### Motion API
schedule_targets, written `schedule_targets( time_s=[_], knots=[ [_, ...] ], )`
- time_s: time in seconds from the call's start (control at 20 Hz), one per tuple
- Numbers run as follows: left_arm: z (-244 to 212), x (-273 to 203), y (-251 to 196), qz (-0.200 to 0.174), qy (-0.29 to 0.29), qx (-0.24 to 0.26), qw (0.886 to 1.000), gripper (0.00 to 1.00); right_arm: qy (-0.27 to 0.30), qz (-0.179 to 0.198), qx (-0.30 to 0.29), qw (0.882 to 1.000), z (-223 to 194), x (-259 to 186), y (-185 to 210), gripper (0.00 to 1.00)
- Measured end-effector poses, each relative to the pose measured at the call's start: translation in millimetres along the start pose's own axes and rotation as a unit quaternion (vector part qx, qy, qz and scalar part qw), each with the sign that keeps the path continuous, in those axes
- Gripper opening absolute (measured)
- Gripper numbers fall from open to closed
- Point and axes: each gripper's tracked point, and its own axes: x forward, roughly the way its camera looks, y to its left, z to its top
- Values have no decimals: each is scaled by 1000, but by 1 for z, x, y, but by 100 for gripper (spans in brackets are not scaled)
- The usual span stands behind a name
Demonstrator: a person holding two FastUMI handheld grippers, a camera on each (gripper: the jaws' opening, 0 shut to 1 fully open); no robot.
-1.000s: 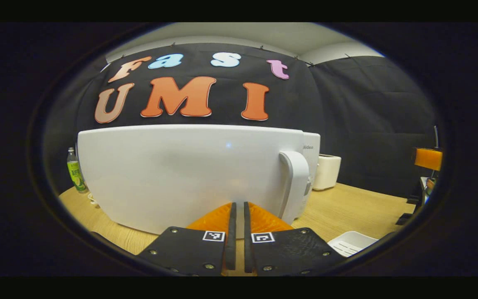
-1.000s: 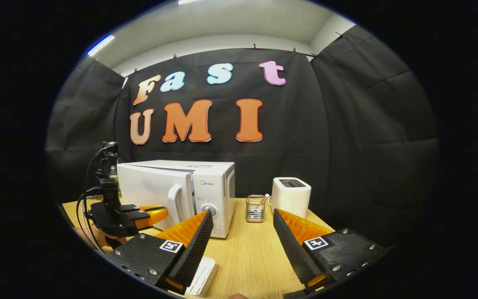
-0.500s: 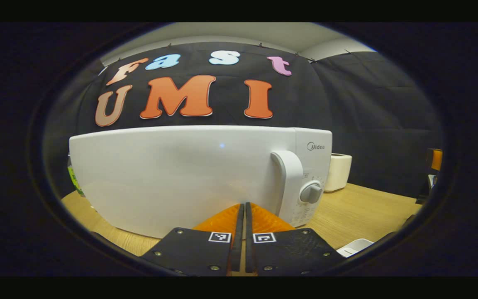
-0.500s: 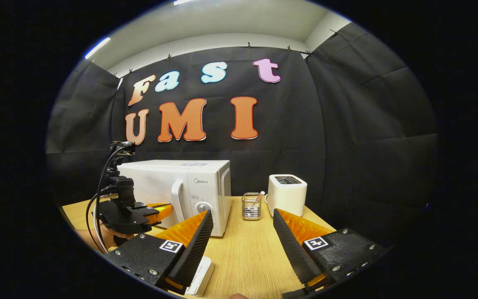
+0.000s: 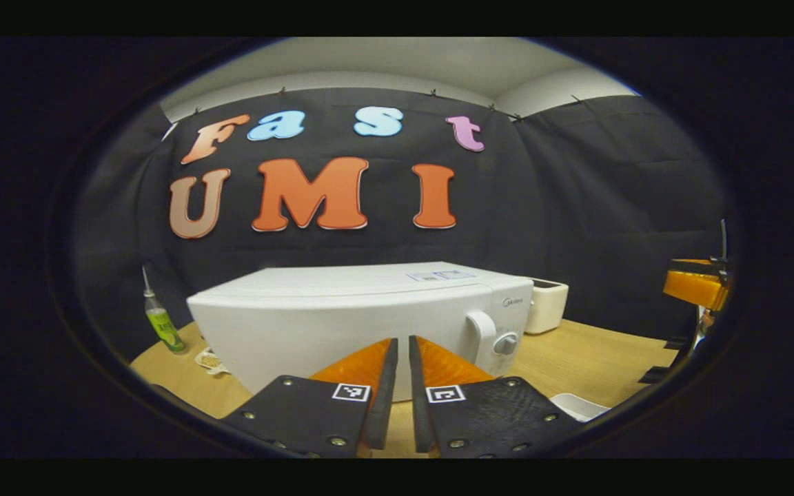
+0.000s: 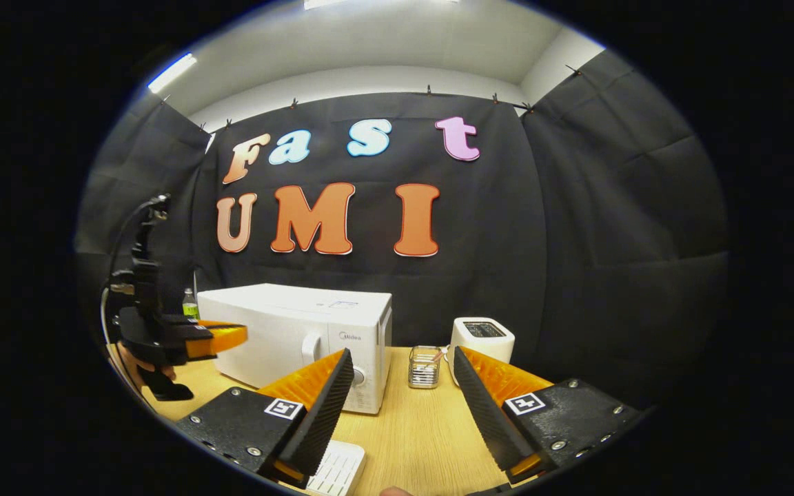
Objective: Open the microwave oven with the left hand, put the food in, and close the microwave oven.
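The white microwave (image 5: 342, 317) stands on the wooden table with its door closed, its handle (image 5: 483, 336) and knob (image 5: 506, 343) on the right. My left gripper (image 5: 402, 344) is shut on nothing, a short way in front of the door and apart from it. In the right gripper view the microwave (image 6: 293, 327) sits at left centre, and the left gripper (image 6: 228, 336) hovers before it in a hand (image 6: 136, 365). My right gripper (image 6: 402, 355) is wide open and empty above the table. It appears far right as the right gripper (image 5: 697, 286) in the left gripper view.
A white toaster (image 6: 483, 336) and a glass holder (image 6: 424, 365) stand right of the microwave. A green bottle (image 5: 161, 324) and a small item (image 5: 211, 359) lie to its left. A white ridged tray (image 6: 335, 472) rests near the table's (image 6: 424, 434) front edge.
The microwave door swung from slightly ajar to closed against the shut left gripper. That gripper then drew back and rose away from the door. The right gripper hardly moved.
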Motion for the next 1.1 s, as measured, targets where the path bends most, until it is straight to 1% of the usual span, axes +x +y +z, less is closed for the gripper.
schedule_targets(
  time_s=[0.05, 0.1, 0.15, 0.2, 0.25, 0.3, 0.35, 0.4, 0.45, 0.5, 0.55, 0.65, 0.7, 0.75, 0.95, 1.0, 1.1],
  knots=[
    [12, -15, 11, 5, -7, 3, 1000, 19, -4, 3, -6, 1000, 8, 0, 4, 91],
    [23, -29, 23, 11, -7, 1, 1000, 26, -8, 6, -10, 1000, 15, 1, 8, 91],
    [31, -43, 36, 17, -6, -6, 1000, 30, -11, 9, -13, 1000, 23, 2, 13, 91],
    [42, -57, 50, 24, -9, -17, 1000, 37, -15, 15, -14, 1000, 31, 2, 20, 92],
    [52, -71, 65, 33, -13, -25, 999, 39, -21, 22, -15, 999, 40, 2, 27, 92],
    [62, -85, 79, 43, -16, -25, 999, 45, -27, 29, -15, 999, 49, 1, 34, 92],
    [70, -97, 92, 51, -17, -19, 998, 50, -34, 33, -14, 999, 59, 2, 41, 92],
    [77, -110, 104, 61, -19, -7, 998, 59, -43, 36, -11, 998, 69, 1, 47, 98],
    [85, -123, 119, 76, -23, 5, 997, 63, -52, 37, -9, 998, 79, 1, 52, 92],
    [93, -136, 132, 94, -29, 17, 995, 74, -60, 39, -7, 997, 88, 0, 56, 93],
    [101, -149, 143, 111, -38, 25, 993, 77, -64, 38, -7, 997, 96, 1, 59, 93],
    [114, -169, 158, 135, -51, 26, 989, 80, -74, 37, -9, 997, 110, -2, 64, 94],
    [121, -180, 164, 143, -56, 24, 988, 82, -80, 36, -9, 996, 119, -3, 66, 94],
    [128, -188, 170, 149, -61, 21, 987, 83, -84, 35, -12, 996, 127, -4, 69, 94],
    [160, -219, 190, 164, -89, 24, 982, 80, -97, 37, -17, 994, 151, -10, 79, 94],
    [167, -226, 191, 166, -96, 25, 981, 83, -98, 36, -14, 994, 155, -12, 81, 95],
    [176, -235, 195, 168, -106, 30, 980, 83, -100, 42, -7, 994, 162, -15, 87, 95]
  ],
)
